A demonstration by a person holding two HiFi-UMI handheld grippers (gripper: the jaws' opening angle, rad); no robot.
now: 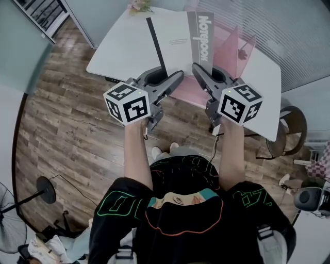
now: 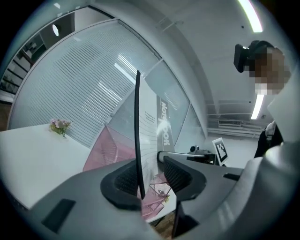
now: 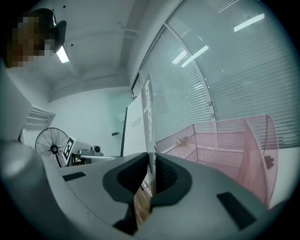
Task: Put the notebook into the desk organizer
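A white notebook (image 1: pixel 175 38) with a black edge and a grey title strip stands upright over the pink wire desk organizer (image 1: pixel 229 51) on the white table (image 1: pixel 121 51). My left gripper (image 1: pixel 179 76) is open; the notebook's black edge (image 2: pixel 138 136) lies between its jaws against the left pad, with a gap to the right pad. My right gripper (image 1: pixel 197 68) is shut on the notebook's grey strip side (image 3: pixel 149 117). In the right gripper view the organizer (image 3: pixel 220 145) spreads to the right of the jaws. The left gripper view shows the organizer (image 2: pixel 105 150) behind the notebook.
A small bunch of flowers (image 1: pixel 139 6) lies at the table's far edge. A chair (image 1: pixel 290 129) stands right of the table, and a fan (image 1: pixel 10 227) and a round stand base (image 1: pixel 45 190) sit on the wooden floor at left. Blinds cover the glass wall (image 3: pixel 220 70) behind.
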